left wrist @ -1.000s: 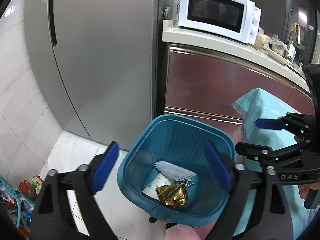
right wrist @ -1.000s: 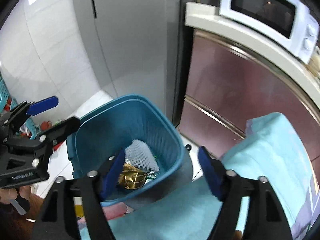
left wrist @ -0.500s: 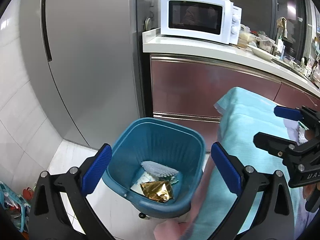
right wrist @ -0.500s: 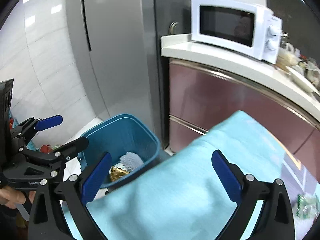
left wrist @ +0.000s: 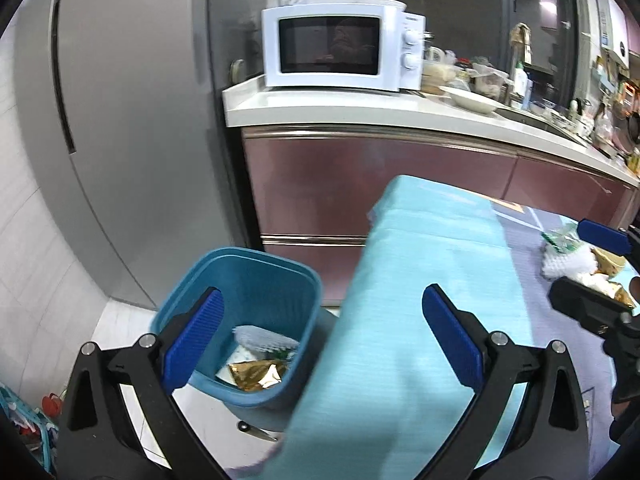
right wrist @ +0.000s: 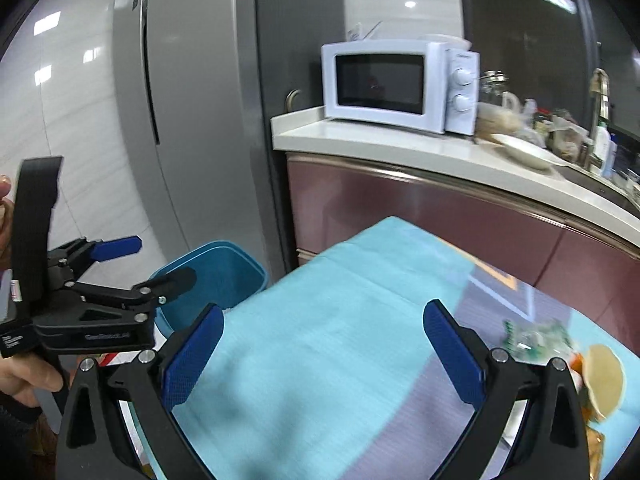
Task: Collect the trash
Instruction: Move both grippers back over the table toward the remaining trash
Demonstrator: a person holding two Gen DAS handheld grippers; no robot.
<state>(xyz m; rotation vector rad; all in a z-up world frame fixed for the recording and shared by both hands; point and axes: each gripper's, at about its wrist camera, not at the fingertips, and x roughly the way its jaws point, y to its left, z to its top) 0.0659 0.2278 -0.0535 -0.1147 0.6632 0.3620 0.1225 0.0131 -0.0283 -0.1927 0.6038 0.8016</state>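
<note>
While both tongs — left (left wrist: 320, 336), right (right wrist: 324, 350) — gape empty, lettering on them stays illegibly blurred.

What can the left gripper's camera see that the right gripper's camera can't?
Only the left wrist view looks down into the blue bin: a gold wrapper and white foam netting lie inside.

Only the right wrist view shows the round tan piece on the table.

Both show the microwave, the teal tablecloth, the green wrapper, and both grippers, left and right, open and empty.
</note>
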